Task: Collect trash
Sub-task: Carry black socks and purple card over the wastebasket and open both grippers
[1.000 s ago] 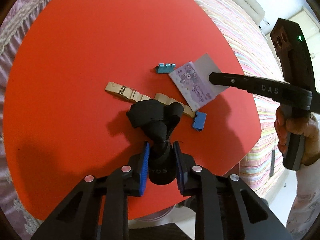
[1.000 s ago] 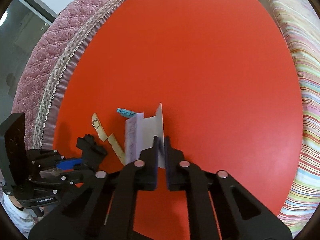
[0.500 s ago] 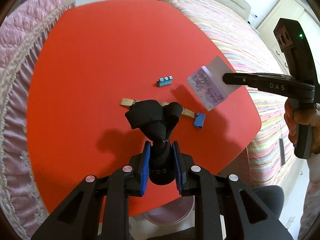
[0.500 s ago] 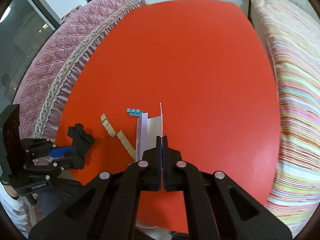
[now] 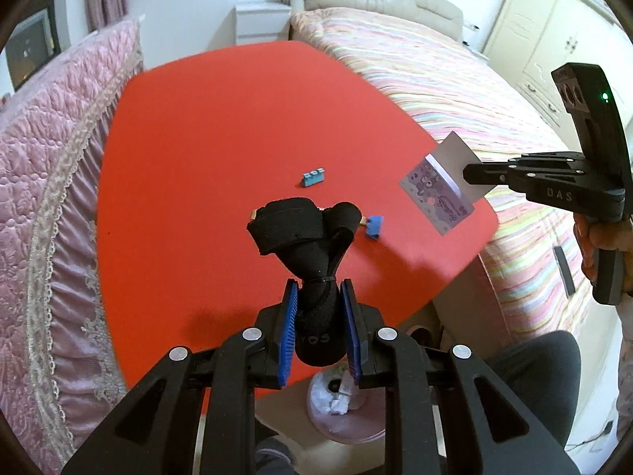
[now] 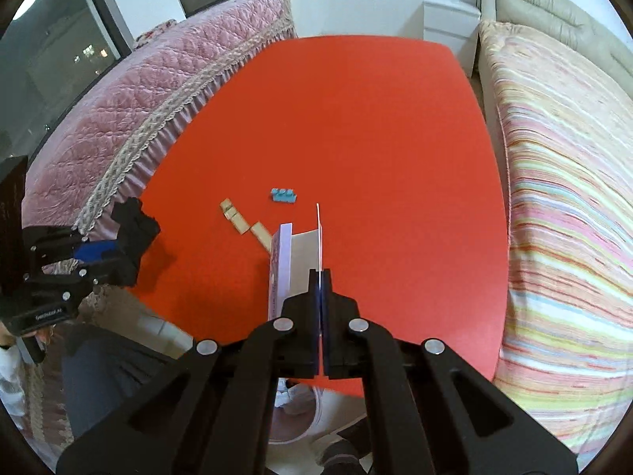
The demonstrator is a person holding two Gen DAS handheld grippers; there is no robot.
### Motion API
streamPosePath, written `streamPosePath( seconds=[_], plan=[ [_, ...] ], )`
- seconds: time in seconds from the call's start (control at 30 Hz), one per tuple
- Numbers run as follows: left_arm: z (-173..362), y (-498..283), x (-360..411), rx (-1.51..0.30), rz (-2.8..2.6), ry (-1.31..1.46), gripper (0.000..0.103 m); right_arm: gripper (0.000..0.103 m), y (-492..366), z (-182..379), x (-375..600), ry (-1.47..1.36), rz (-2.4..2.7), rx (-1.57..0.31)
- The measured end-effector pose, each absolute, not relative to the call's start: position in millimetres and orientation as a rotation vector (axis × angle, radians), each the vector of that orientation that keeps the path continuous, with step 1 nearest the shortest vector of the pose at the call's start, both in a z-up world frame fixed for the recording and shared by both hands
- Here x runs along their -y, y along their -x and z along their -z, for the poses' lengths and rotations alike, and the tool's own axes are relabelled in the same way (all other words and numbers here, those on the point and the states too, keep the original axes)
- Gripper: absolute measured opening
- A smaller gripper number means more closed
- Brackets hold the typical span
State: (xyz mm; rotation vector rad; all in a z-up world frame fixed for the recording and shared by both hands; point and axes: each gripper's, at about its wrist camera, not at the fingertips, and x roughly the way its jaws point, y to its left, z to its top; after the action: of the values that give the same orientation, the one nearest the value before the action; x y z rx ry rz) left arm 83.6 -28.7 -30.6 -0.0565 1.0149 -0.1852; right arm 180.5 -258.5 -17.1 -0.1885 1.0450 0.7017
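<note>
My left gripper [image 5: 318, 297] is shut on a black strap bundle [image 5: 304, 233] and holds it above the red table [image 5: 221, 118]. My right gripper [image 6: 320, 277] is shut on a folded purple-and-white card [image 6: 294, 257], also raised above the table; the card shows in the left wrist view [image 5: 439, 182] at the right. Light-blue brick [image 5: 313, 177], a blue brick [image 5: 374, 226] and wooden pieces [image 6: 241, 221] lie on the table. A pink bin [image 5: 340, 403] with white scraps stands on the floor below the table's near edge.
A pink quilted bed [image 5: 43, 182] flanks the table on the left, a striped bed [image 5: 455, 91] on the right. A white nightstand [image 5: 263, 21] stands beyond the table. The person's dark-trousered legs [image 5: 542, 364] are by the bin.
Both grippers have risen and pulled back from the table with their loads; the card has left the table surface. The bin has come into view below.
</note>
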Motion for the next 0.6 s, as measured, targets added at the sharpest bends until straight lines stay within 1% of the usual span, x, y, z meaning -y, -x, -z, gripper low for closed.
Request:
streamPosePath(
  seconds=[0.3,0.6],
  plan=[
    [29,-43,46,-0.967,0.217,-0.001,0.021,0.000,-118,22,282,0.192,-0.692,-1.002],
    [51,-13,56,-0.972,0.230,0.008,0.021,0.000,-62,33,282,0.205,-0.716,-0.993]
  ],
)
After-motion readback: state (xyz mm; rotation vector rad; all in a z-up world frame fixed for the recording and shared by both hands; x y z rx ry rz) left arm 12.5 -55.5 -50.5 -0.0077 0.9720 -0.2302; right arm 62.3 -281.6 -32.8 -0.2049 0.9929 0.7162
